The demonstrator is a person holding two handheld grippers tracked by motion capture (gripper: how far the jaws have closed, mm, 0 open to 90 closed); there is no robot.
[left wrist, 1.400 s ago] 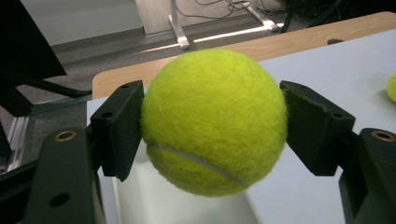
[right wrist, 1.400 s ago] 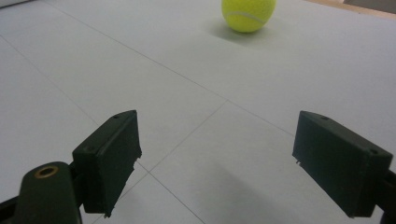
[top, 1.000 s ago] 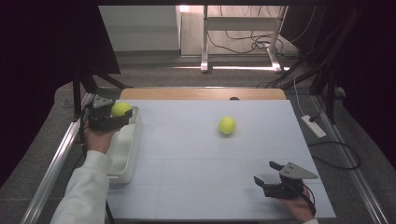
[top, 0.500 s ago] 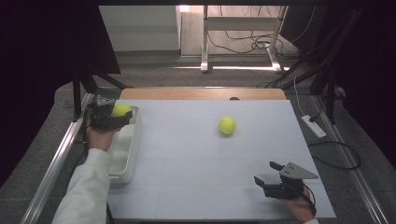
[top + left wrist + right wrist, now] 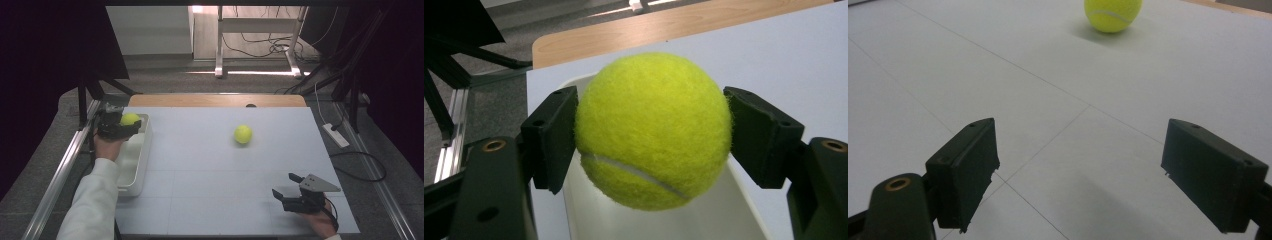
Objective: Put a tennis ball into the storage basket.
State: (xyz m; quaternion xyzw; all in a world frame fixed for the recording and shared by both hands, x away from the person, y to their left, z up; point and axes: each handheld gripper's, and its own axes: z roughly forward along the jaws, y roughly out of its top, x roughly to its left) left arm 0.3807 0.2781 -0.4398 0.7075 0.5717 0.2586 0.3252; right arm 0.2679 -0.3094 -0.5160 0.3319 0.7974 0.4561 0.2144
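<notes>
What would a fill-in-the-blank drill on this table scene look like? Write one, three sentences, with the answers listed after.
1. The left gripper is shut on a fuzzy yellow-green ____, held above the white plastic tub.
2. The jaws of the right gripper stand ____, with nothing between them.
3. The second yellow-green ball rests on the white ____, apart from both grippers.

Missing words: tennis ball; open; table

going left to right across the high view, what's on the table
left gripper gripping a tennis ball over the white bin → second tennis ball loose on the white table → right gripper, open
</notes>
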